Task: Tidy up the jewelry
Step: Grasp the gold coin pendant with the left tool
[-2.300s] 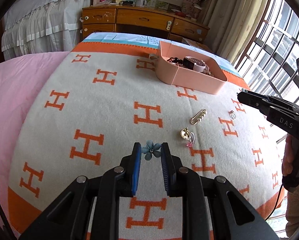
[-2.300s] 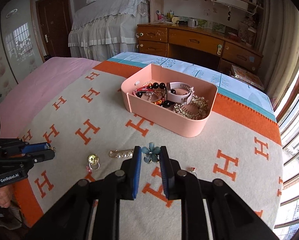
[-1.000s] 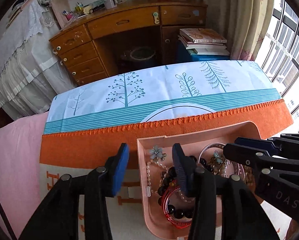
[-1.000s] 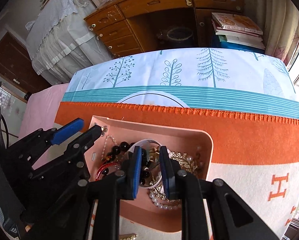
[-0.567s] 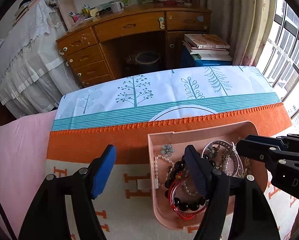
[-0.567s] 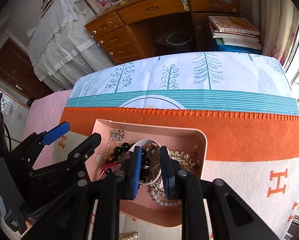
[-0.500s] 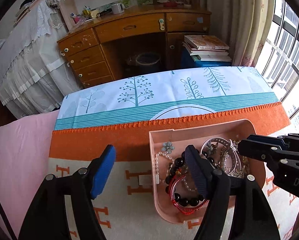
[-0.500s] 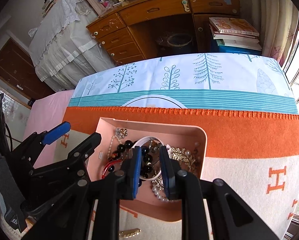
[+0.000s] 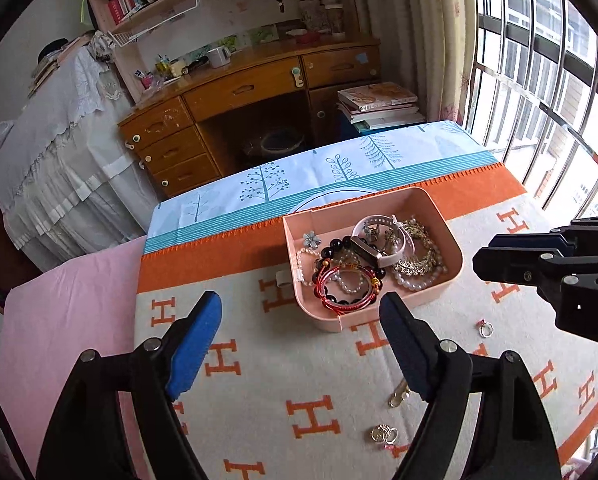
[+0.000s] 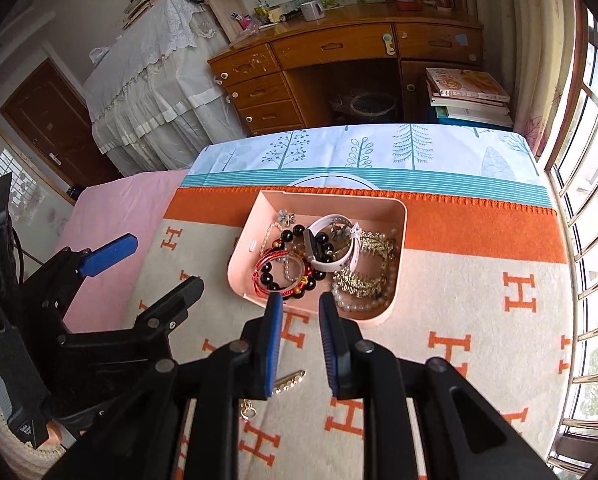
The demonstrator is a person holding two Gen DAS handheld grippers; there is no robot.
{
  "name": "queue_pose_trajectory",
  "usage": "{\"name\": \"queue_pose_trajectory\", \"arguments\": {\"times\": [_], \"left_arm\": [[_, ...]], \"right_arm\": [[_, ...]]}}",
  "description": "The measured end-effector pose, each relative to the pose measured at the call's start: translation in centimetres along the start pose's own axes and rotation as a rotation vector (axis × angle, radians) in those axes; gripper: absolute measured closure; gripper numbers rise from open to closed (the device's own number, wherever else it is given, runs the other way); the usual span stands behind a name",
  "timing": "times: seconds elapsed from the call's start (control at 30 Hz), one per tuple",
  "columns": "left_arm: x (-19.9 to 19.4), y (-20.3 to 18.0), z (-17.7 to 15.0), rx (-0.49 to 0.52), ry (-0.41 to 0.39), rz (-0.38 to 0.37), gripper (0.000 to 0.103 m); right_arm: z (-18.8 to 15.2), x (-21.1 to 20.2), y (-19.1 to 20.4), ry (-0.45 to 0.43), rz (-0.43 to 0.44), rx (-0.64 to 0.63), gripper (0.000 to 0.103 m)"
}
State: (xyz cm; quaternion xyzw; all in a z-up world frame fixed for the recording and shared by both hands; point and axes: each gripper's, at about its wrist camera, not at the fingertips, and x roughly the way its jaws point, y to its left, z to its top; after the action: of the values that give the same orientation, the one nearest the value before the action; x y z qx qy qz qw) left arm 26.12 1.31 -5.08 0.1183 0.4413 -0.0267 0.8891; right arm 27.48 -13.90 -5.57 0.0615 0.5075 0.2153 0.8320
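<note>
Jewelry still loose on the bed blanket (image 9: 307, 384) shows in the left wrist view: a gold clip (image 9: 398, 397), a gold earring (image 9: 384, 433) and a small ring (image 9: 485, 328), all short of the pink tray (image 9: 457, 258). The left hand-held gripper (image 9: 299, 332) is spread wide and empty, its jaws having just been opening. From the right wrist view, the right hand-held gripper (image 10: 299, 344) is nearly pressed together, holding nothing, above the blanket just before the tray. Best next: drop low over one piece, straddle it squarely, then pinch.
</note>
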Motion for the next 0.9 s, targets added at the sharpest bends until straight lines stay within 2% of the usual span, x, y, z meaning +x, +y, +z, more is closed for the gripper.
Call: {"name": "queue_pose_trajectory", "arguments": {"times": [0.27, 0.53, 0.7, 0.9], "left_arm": [[-4.8, -2.3, -4.2, 0.045, -0.044, -0.038, 0.021], [-5.9, -4.2, -7.4, 0.108, -0.056, -0.038, 0.021], [-4.4, -5.2, -9.2, 0.126, -0.004, -0.064, 0.021], [-1.8, -4.9, -10.8, 0.063, 0.082, -0.141, 0.028]], "right_arm": [[-4.7, -3.5, 0.6, -0.031, -0.025, -0.035, 0.084], [-8.2, -3.9, -0.4, -0.014, -0.007, -0.019, 0.084], [-9.8, -2.9, -1.3, 0.007, 0.02, 0.014, 0.084], [-10.9, -1.1, -2.6, 0.04, 0.036, 0.041, 0.084]]}}
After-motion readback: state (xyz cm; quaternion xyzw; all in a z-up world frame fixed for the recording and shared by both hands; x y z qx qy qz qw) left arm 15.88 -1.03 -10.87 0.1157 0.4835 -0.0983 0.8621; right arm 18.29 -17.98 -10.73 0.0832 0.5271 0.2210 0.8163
